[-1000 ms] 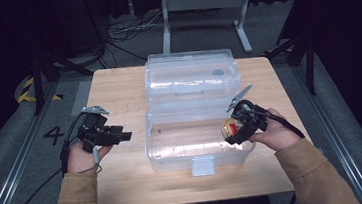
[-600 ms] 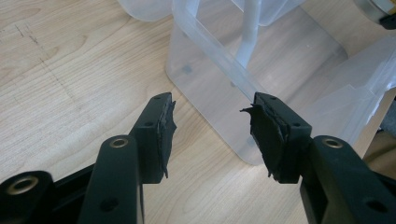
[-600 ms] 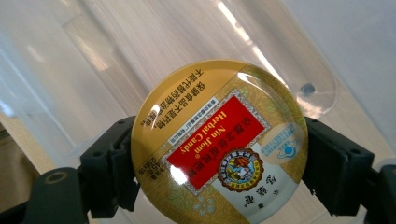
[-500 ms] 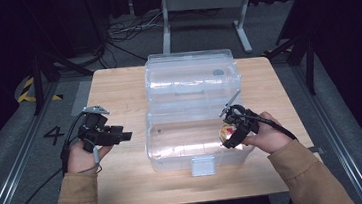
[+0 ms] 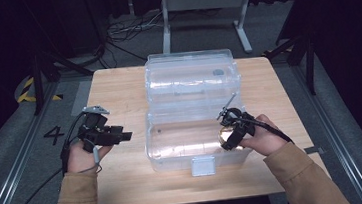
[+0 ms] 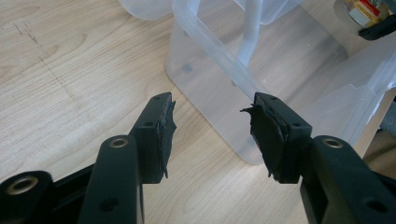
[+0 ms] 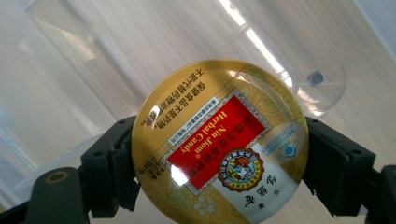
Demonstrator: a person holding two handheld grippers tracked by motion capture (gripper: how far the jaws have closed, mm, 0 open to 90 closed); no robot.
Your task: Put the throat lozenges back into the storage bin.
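The right gripper (image 5: 229,136) is clamped by its two jaws on a round gold candy tin (image 7: 219,140), held over the right end of the open clear plastic box (image 5: 174,155) on the table (image 5: 118,93), so the pickup looks done and the tin is not yet set down inside. The left gripper (image 6: 212,123) has its jaws apart and empty, left of the box; releasing the tin and closing the lid (image 5: 191,76) seem left.

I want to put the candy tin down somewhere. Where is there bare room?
The clear box looks empty, so its floor under the tin in the right gripper is free. Bare tabletop lies left of the box, beyond the left gripper. The strip right of the box is narrower, and its open lid fills the middle behind.
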